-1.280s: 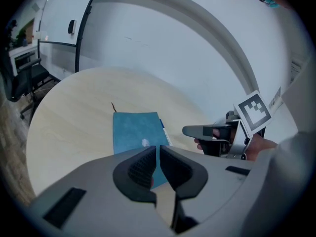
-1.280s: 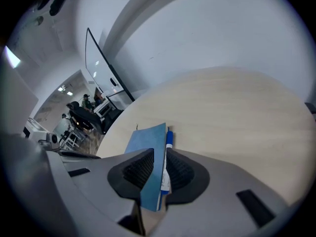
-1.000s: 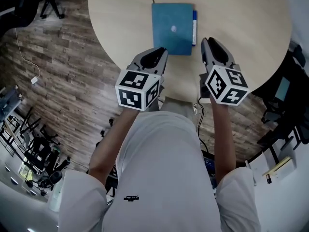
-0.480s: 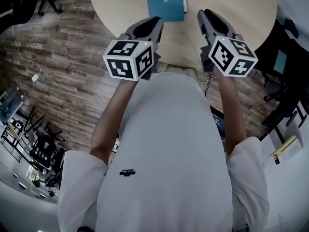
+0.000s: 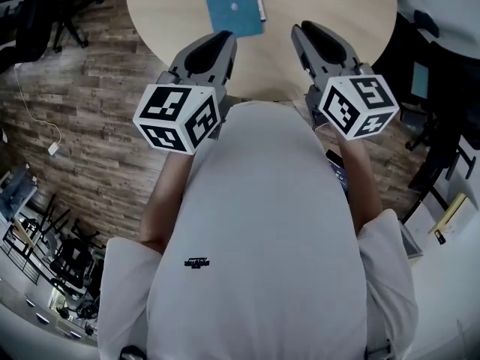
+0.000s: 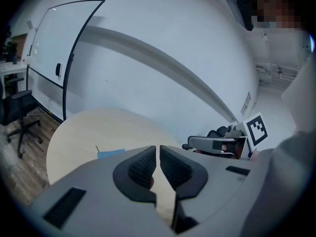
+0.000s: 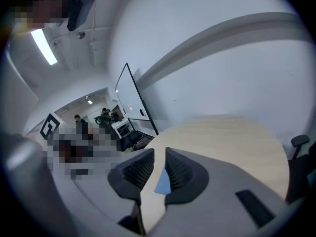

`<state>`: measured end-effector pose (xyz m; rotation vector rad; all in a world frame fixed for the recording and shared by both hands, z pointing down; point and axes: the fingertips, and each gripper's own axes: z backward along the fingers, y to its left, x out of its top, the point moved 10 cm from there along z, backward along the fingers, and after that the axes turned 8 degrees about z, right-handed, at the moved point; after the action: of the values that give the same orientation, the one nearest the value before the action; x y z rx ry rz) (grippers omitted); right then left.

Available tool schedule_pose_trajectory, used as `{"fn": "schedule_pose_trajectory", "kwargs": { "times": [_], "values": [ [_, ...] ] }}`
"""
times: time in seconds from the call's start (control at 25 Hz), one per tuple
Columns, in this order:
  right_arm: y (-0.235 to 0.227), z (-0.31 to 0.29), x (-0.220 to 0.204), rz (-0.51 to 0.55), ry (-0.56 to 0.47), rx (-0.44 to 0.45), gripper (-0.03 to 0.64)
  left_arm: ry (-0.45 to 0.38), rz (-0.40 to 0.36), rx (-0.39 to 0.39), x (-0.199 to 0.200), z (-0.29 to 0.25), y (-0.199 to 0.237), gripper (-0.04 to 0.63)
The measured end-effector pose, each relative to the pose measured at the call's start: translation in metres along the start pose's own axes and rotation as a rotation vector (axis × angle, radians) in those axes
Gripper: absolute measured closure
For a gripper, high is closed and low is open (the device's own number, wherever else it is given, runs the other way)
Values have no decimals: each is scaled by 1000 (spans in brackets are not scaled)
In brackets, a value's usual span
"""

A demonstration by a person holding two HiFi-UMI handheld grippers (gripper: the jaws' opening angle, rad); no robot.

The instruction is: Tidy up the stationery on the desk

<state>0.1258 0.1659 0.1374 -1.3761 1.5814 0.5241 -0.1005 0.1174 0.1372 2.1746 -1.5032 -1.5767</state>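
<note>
A blue notebook lies flat on the round wooden table, with a blue pen along its right edge. Both grippers hover over the table's near edge, short of the notebook and close to my chest. My left gripper is shut with nothing between its pads; in its own view the notebook shows just left of the jaws. My right gripper is also shut and empty, and a strip of the notebook shows through the slit between its pads.
Wood-plank floor surrounds the table. Office chairs stand at the far left, dark chairs and equipment to the right. A whiteboard stands beyond the table. People are far off in the room.
Both grippers have drawn back from the notebook toward my body and risen. The notebook and table have slid toward the top of the head view.
</note>
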Motion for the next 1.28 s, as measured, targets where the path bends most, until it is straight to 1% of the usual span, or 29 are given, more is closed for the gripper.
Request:
{"fn": "schedule_pose_trajectory", "kwargs": {
  "times": [0.12,0.24,0.32,0.44,0.52,0.68,0.92,1.08,1.28],
  "values": [
    [13,32,1,-9,-34,-5,525,-12,-11,-20,-6,12,-24,557],
    [29,64,-4,5,-73,-18,525,-28,-29,-36,-14,23,-50,557],
    [36,74,-8,35,-113,-31,532,-31,-46,-35,-19,24,-57,557],
    [44,85,-14,88,-132,-40,537,-36,-96,-30,-27,27,-66,557],
    [49,85,-18,85,-128,-34,547,-56,-126,-20,-27,30,-68,558],
    [56,75,-22,56,-104,-31,552,-88,-151,2,-20,34,-64,560],
    [53,73,-16,70,-109,-44,560,-86,-163,15,-22,35,-70,560],
    [55,65,-18,81,-114,-55,569,-58,-174,37,-23,29,-66,560],
    [46,57,-17,64,-121,-41,581,-47,-185,47,-21,17,-66,560]
  ]
}}
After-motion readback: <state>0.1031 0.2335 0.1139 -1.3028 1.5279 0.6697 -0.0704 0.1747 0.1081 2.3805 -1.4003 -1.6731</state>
